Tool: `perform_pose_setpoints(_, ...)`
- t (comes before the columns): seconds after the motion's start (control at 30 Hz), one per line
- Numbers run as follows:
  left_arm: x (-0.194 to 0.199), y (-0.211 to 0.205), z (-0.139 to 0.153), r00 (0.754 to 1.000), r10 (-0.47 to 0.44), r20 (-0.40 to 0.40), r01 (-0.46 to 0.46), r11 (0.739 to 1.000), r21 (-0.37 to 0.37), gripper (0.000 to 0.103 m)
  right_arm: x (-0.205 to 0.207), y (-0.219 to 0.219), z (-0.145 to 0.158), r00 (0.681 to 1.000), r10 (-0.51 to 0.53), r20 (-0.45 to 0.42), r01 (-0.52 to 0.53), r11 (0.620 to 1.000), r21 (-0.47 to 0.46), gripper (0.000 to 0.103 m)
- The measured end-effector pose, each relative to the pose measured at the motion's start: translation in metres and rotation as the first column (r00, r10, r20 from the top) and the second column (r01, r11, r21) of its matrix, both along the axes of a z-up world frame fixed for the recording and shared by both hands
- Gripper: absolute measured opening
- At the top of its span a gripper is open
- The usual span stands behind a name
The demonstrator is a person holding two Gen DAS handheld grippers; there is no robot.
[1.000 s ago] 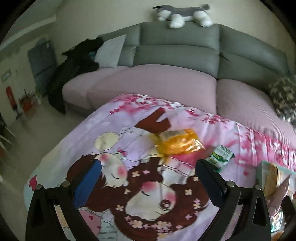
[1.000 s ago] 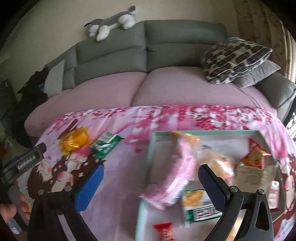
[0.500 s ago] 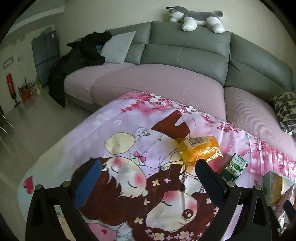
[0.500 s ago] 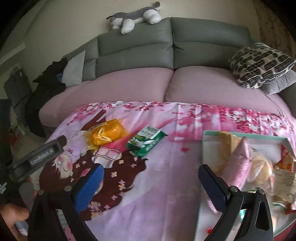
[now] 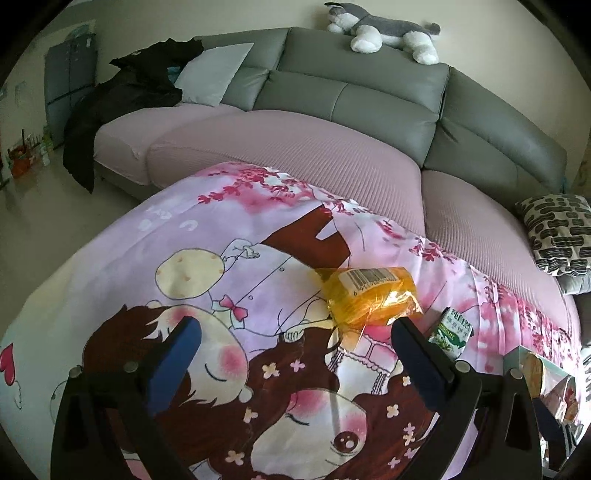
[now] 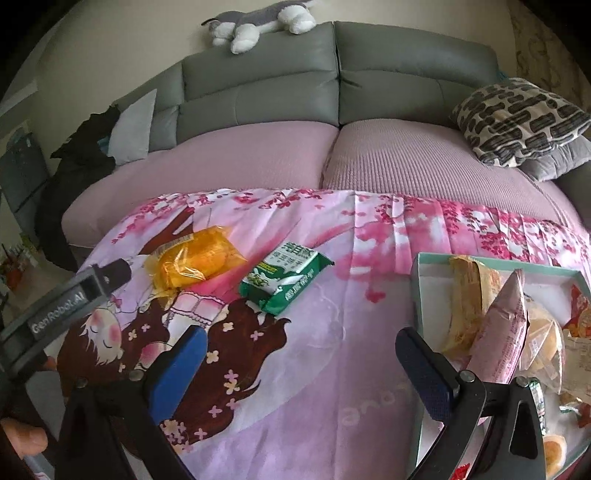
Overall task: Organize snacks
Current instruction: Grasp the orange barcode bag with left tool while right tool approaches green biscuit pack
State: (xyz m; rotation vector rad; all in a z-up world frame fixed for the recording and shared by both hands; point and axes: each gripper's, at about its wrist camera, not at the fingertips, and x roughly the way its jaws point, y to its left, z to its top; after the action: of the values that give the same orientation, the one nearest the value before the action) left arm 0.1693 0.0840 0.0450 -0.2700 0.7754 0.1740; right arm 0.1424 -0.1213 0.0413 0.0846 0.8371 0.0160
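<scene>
An orange-yellow snack pack (image 5: 369, 295) lies on the pink cartoon cloth (image 5: 221, 258), just ahead of my open, empty left gripper (image 5: 295, 332). A green snack pack (image 5: 452, 330) lies to its right. In the right wrist view the orange pack (image 6: 195, 264) and the green pack (image 6: 286, 282) lie left of a teal-rimmed tray (image 6: 417, 295) holding several snacks, among them a pink pack (image 6: 502, 328). My right gripper (image 6: 299, 347) is open and empty, above the cloth between the green pack and the tray. The left gripper's body (image 6: 62, 306) shows at the left.
A sofa with pink seats (image 6: 295, 155) and grey backs runs behind the table. A patterned cushion (image 6: 517, 118) lies at the right, dark clothes (image 5: 129, 96) at the left, a plush dog (image 5: 384, 33) on top. The tray corner (image 5: 532, 363) shows in the left wrist view.
My right gripper swung left, away from the tray, toward the green and orange packs. My left gripper shifted left and back, so the orange pack now sits toward its right finger.
</scene>
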Motion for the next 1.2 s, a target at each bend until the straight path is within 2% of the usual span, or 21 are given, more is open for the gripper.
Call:
perform_pose_setpoints(0.2,0.004,-0.001,-0.002,0.999,-0.013,0.033,0.015,0.999,-0.044,0.103,-0.002,-0.001,0.009,1.000,-0.008,0.013,0.008,1.000,-0.003,0.103)
perform_pose_setpoints(0.37,0.012,-0.004,-0.006,0.997,-0.077,0.016,0.078,0.994,-0.076,0.103,0.001,0.003,0.021,1.000,-0.005,0.022,0.005,1.000,0.000,0.103)
perform_pose_setpoints(0.5,0.021,0.006,0.002,0.997,-0.073,0.016,0.074,0.996,-0.052,0.103,0.009,0.009,0.024,0.999,0.029,-0.013,-0.029,0.999,-0.012,0.102)
perform_pose_setpoints(0.57,0.031,0.009,0.006,0.991,-0.132,0.007,0.133,0.991,-0.027,0.103,0.015,0.009,0.026,0.998,0.044,-0.043,-0.044,0.999,-0.002,0.101)
perform_pose_setpoints(0.73,0.049,0.003,0.011,0.956,-0.286,-0.071,0.290,0.956,0.047,0.102,0.037,0.006,0.033,0.992,0.045,-0.114,-0.040,0.998,0.053,0.099)
perform_pose_setpoints(0.87,0.068,-0.003,0.012,0.908,-0.394,-0.145,0.396,0.918,-0.013,0.102,0.058,0.001,0.026,0.978,0.037,-0.206,-0.012,0.993,0.120,0.097)
perform_pose_setpoints(0.97,0.079,-0.012,0.014,0.889,-0.422,-0.180,0.431,0.902,0.015,0.102,0.070,-0.002,0.018,0.967,0.018,-0.253,0.017,0.990,0.138,0.097)
perform_pose_setpoints(1.07,0.085,-0.022,0.011,0.866,-0.455,-0.205,0.465,0.885,0.000,0.102,0.082,-0.008,0.008,0.950,0.004,-0.311,0.048,0.986,0.160,0.096)
perform_pose_setpoints(1.2,0.094,-0.031,0.002,0.852,-0.452,-0.265,0.471,0.882,0.012,0.101,0.094,-0.018,-0.005,0.930,-0.017,-0.367,0.085,0.982,0.170,0.096)
